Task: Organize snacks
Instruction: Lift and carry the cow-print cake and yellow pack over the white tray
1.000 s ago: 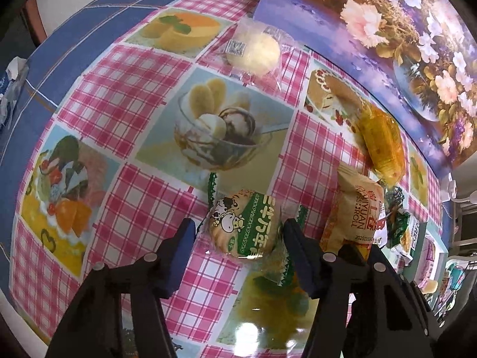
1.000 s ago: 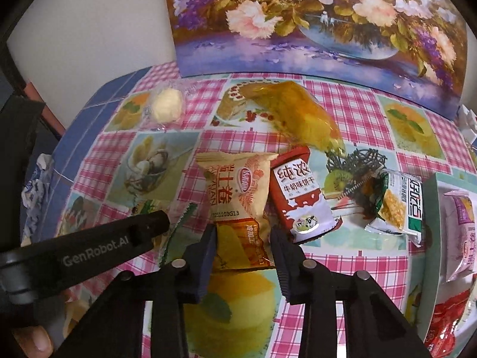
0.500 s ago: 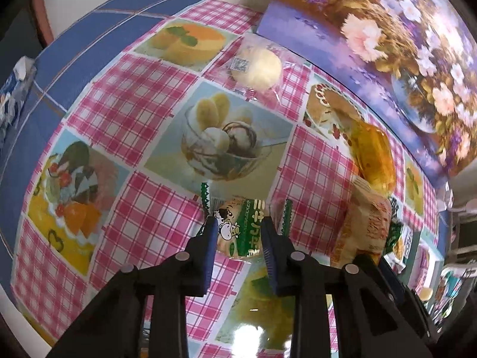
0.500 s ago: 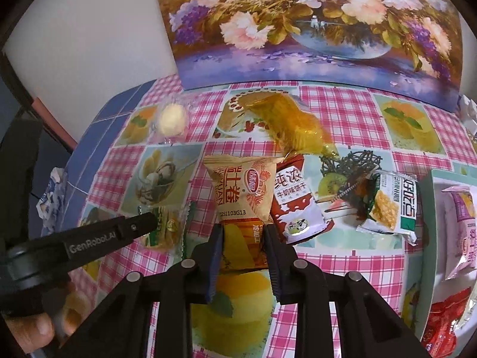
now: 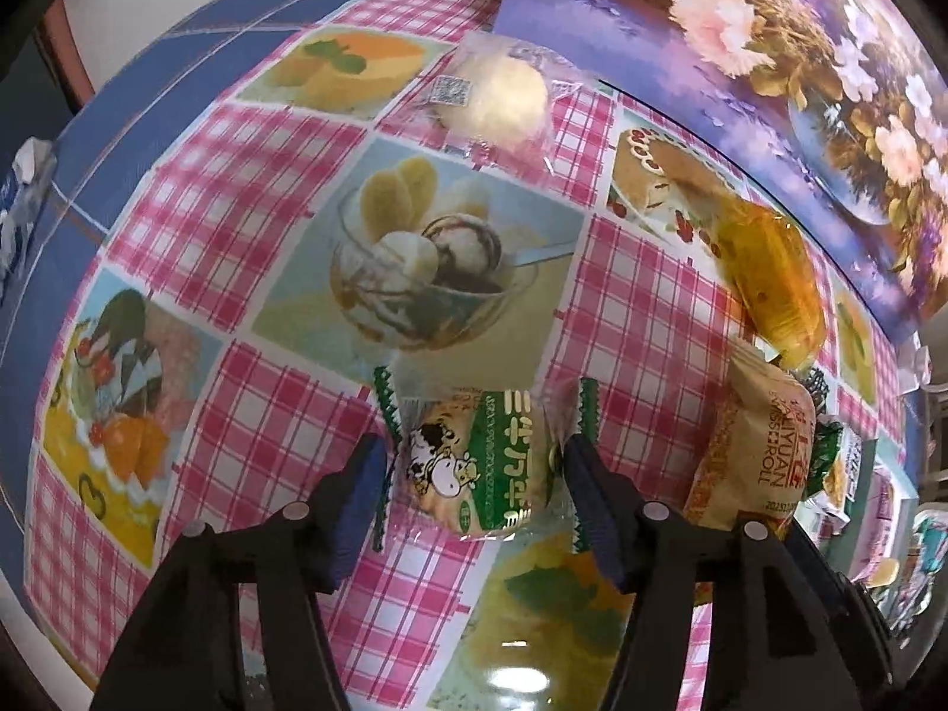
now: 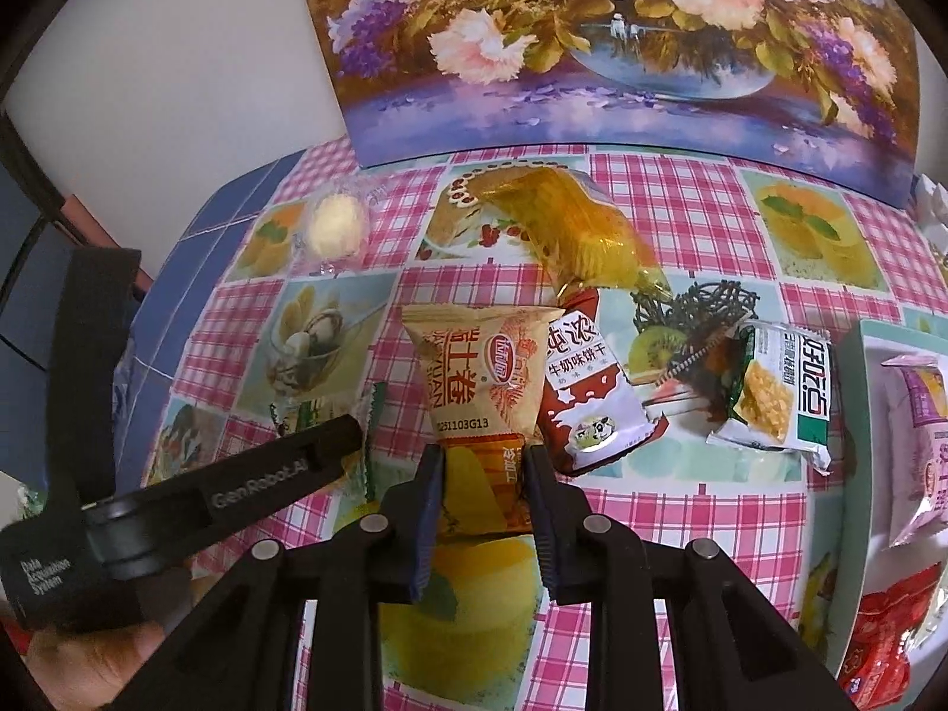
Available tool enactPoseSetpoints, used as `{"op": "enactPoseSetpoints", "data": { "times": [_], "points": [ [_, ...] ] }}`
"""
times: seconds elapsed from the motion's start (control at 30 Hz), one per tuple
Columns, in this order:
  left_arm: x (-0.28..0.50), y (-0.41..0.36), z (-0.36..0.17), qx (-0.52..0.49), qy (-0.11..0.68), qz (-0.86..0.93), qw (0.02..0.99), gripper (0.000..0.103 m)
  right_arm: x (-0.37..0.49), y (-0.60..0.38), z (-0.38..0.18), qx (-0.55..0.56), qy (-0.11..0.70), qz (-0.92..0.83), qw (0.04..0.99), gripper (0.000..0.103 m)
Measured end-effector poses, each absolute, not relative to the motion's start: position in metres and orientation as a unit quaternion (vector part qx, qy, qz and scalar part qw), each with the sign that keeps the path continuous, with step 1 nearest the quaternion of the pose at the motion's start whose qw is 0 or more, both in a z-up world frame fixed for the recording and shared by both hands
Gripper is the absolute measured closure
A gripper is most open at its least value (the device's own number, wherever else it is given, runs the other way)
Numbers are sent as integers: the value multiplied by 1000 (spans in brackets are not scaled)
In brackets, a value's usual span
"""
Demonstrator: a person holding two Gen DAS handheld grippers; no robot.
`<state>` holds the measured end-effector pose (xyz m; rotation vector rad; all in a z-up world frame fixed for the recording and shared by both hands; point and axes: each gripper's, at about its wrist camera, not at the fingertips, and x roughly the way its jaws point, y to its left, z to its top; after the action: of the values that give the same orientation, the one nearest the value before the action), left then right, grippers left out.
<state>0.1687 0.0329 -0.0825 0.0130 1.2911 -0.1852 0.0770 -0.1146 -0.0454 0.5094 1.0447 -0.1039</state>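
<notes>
1. On the checked worktop [image 5: 284, 189], the left tongs [image 5: 474, 468] sit around the green cow snack [image 5: 474, 462]. The pads are spread wide on each side of the snack and are not pressing it, so they are let go.
2. The right tongs [image 6: 481, 474] are clamped on the bottom of the orange roll bag [image 6: 480, 379], which is lying flat.
3. This looks like the pick-up step. Other snacks already lie in the tray [image 6: 853, 391] on the right.
4. Next, I think the right tongs must lift the bag and carry it to the tray, and the left tongs must squeeze first
</notes>
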Motion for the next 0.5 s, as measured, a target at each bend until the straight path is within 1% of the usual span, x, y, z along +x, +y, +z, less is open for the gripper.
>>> {"op": "enactPoseSetpoints", "data": {
  "times": [0.07, 0.13, 0.23, 0.5],
  "points": [
    [168, 28, -83, 13, 596, -84, 799, 40, 77, -115, -46, 242, 495, -49, 833, 74],
    [167, 27, -82, 11, 596, -86, 798, 45, 76, -115, -47, 243, 496, -49, 832, 74],
    [168, 29, -82, -1, 599, -96, 795, 47, 75, -115, -45, 244, 494, -49, 833, 74],
    [164, 35, -70, -22, 596, -104, 796, 49, 73, -121, -37, 253, 485, -47, 836, 75]
  ]
}}
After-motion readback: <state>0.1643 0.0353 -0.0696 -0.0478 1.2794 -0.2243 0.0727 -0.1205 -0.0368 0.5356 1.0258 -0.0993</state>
